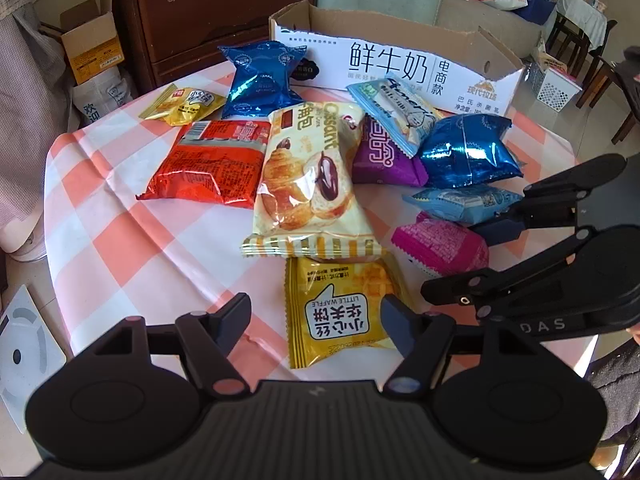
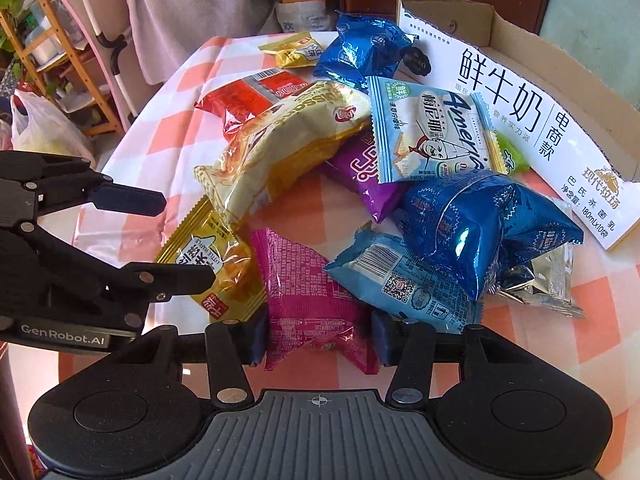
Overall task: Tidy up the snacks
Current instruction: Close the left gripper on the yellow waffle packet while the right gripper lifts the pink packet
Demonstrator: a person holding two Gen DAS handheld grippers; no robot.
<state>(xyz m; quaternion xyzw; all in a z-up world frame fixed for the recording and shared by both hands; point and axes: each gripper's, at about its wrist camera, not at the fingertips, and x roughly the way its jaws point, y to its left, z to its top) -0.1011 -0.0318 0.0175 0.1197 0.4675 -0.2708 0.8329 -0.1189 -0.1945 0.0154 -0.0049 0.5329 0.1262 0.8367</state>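
Note:
Several snack packets lie on a pink-checked tablecloth (image 1: 120, 248) before a white milk carton box (image 1: 400, 68). My left gripper (image 1: 316, 320) is open, its fingers either side of a yellow waffle packet (image 1: 340, 312), not touching it. My right gripper (image 2: 320, 336) is open with its fingers astride a magenta packet (image 2: 316, 304); it looks close to the pads, contact unclear. The right gripper also shows in the left wrist view (image 1: 460, 260) around the magenta packet (image 1: 440, 244). The left gripper shows in the right wrist view (image 2: 184, 240) over the waffle packet (image 2: 216, 268).
Around them lie a croissant pack (image 1: 304, 180), a red pack (image 1: 208, 164), blue foil packs (image 1: 468, 152) (image 1: 260, 80), a purple pack (image 1: 380, 156), light blue packs (image 2: 432, 132) (image 2: 404, 284) and a small yellow pack (image 1: 184, 104). A dark wooden cabinet (image 1: 208, 12) stands behind.

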